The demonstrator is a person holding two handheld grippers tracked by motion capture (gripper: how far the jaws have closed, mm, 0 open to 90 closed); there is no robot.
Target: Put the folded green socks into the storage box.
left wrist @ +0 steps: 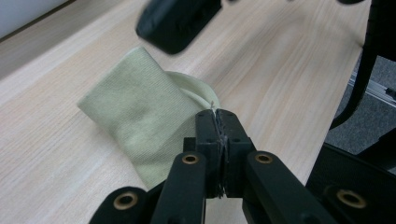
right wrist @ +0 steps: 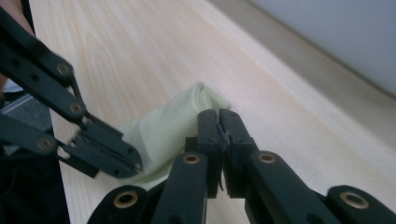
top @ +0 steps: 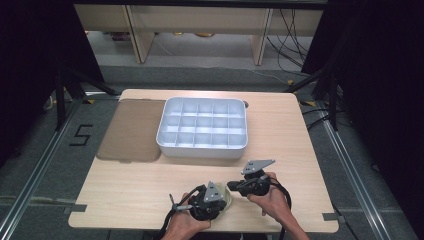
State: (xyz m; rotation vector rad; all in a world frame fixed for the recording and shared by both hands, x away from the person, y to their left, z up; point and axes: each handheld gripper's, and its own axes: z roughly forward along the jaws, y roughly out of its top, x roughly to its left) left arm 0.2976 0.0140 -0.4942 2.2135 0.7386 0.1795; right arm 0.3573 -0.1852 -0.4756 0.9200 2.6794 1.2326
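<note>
A pale yellow-green folded cloth (top: 228, 198) lies on the wooden table near its front edge, between my two grippers. In the left gripper view the cloth (left wrist: 140, 112) spreads out to the left of my left gripper (left wrist: 217, 115), whose jaws are shut with the cloth's near edge pinched at their tips. My right gripper (right wrist: 218, 114) is shut too, with a raised fold of the cloth (right wrist: 187, 116) at its tips. The left gripper (right wrist: 112, 156) comes in from the left of that view, also on the cloth. Seen from above, the left gripper (top: 223, 199) and the right gripper (top: 231, 186) almost meet.
A white tray (top: 202, 146) with several compartments stands at the table's middle, behind the grippers. A brown mat (top: 132, 130) lies to its left. The table's front edge (top: 150, 227) runs just below the hands. The right gripper's body (left wrist: 177, 21) hangs over the cloth's far corner.
</note>
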